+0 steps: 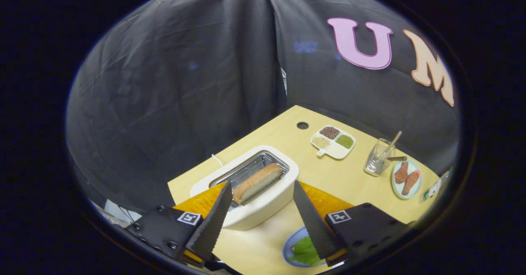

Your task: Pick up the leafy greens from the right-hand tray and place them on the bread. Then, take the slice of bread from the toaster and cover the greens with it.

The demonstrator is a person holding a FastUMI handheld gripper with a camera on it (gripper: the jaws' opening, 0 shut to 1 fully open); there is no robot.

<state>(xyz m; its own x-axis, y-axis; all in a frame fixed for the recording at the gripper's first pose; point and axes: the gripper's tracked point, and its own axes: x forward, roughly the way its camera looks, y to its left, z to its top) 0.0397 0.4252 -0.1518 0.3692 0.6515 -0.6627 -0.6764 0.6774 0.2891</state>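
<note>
1. Tongs (261,188) at the bottom centre of the frame are spread wide and pinch nothing; the two fingers stand apart, with the toaster showing in the gap between their tips.
2. Toaster (250,184), just ahead of the fingers at lower centre, sits on an orange mat (324,201) on the table (283,135). Its slot faces up, probably so the slice can be drawn straight out from above.
3. Bread (258,182) stands on edge in the slot, its top crust proud of the opening, which leaves something to grip. Its long axis follows the slot, running from lower left to upper right in the frame.
4. Greens (305,251) lie on a blue plate (288,248) at the bottom of the frame, right of centre, just beside the right finger and partly hidden by it. The leaf looks flat; which way it points cannot be told.
5. From the wide spread and the high hold above both items, neither step looks begun; this is a judgement.
6. Farther off, at right of centre, are a divided dish (333,142) of grains, a glass (378,160) holding sticks, and a plate (407,179) with two drumsticks.
</note>
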